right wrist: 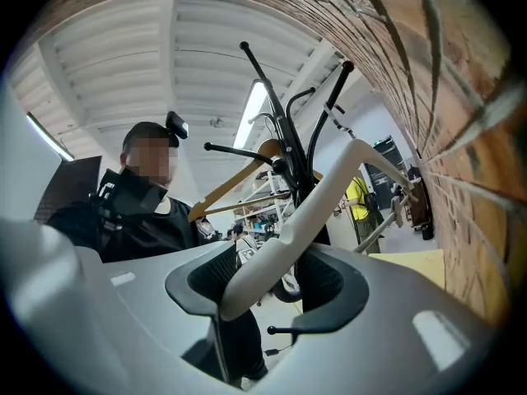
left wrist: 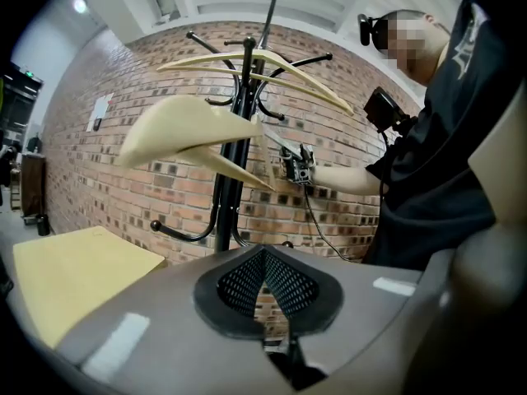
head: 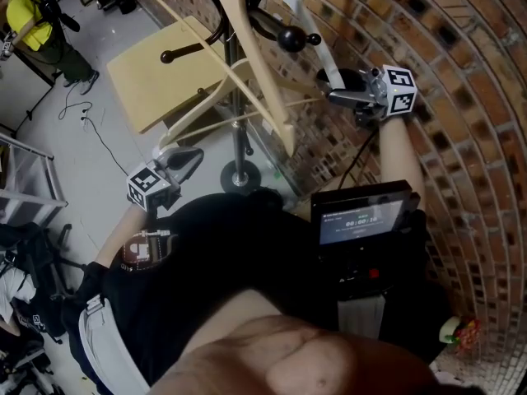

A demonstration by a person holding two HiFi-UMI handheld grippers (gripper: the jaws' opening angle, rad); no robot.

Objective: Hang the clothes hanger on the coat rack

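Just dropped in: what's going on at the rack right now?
A person stands at the black coat rack with a gripper in each hand. The right gripper has its jaws closed on a white hanger and holds it up by the rack's top arms. Whether the hook is on an arm can't be made out. Wooden hangers already hang there. The left gripper is empty, with its jaws together, lower down and clear of the rack.

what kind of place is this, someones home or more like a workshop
Probably a workshop or lab rather than a home: a bare brick wall, a ribbed ceiling with a strip light, cables trailing over the pale floor, and a person in a yellow top in the background.
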